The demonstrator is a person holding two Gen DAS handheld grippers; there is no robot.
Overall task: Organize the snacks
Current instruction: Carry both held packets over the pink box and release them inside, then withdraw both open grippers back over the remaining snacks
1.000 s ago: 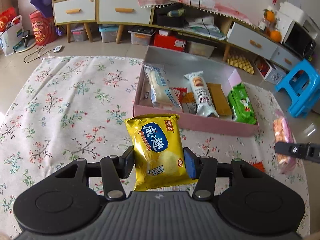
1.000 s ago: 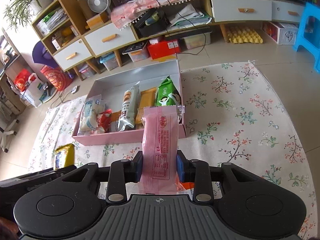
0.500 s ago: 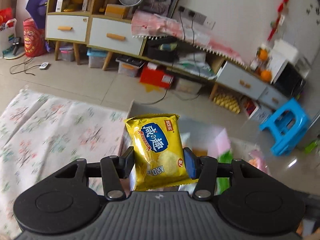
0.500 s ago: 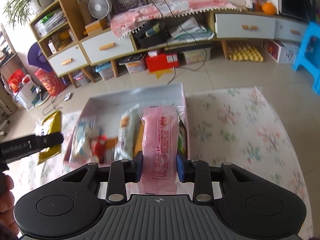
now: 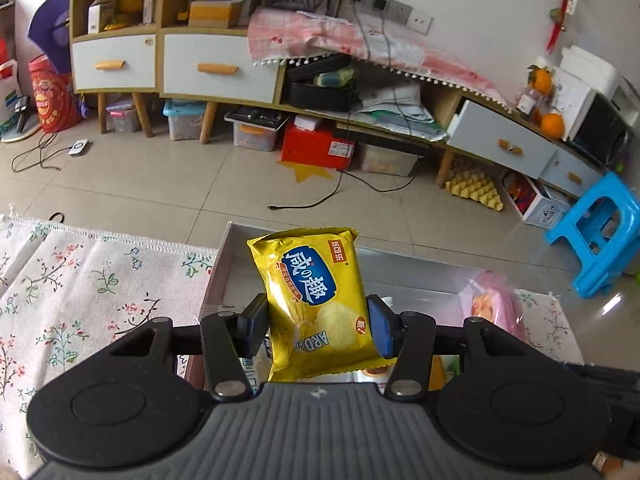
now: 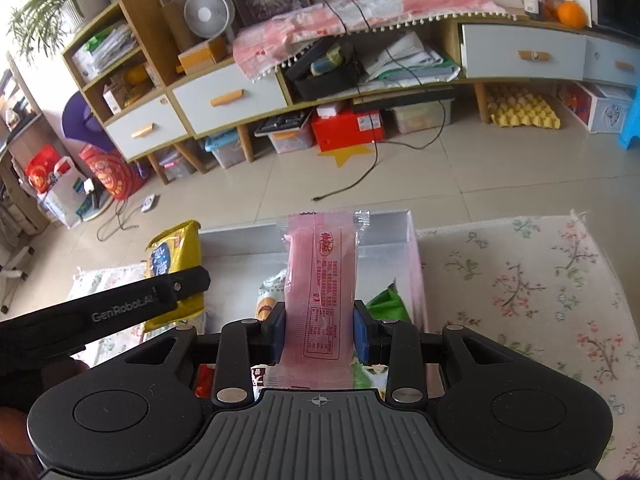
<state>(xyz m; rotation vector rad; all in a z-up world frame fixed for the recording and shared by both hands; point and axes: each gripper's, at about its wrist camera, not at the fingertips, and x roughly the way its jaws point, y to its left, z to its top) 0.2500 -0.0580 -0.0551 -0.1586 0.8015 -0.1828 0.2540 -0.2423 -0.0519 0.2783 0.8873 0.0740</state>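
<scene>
You're pinching the yellow chip bag (image 5: pixel 316 304) by its sides in the left gripper (image 5: pixel 316 326) and the pink wafer pack (image 6: pixel 322 300) upright in the right gripper (image 6: pixel 320 338). Both are hanging over the pink box (image 6: pixel 416 256) on the floral cloth (image 6: pixel 520 280), likely so each drops into free space beside snacks already inside.

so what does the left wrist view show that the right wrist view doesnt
Only the left wrist view: the bright blue plastic stool and the left gripper head-on, shut on the yellow crisp packet.

Only the right wrist view: the green potted plant and the green snack pack in the box.

Both: the pink cardboard box, the crisp packet and the long pink wrapped snack in the right gripper.
</scene>
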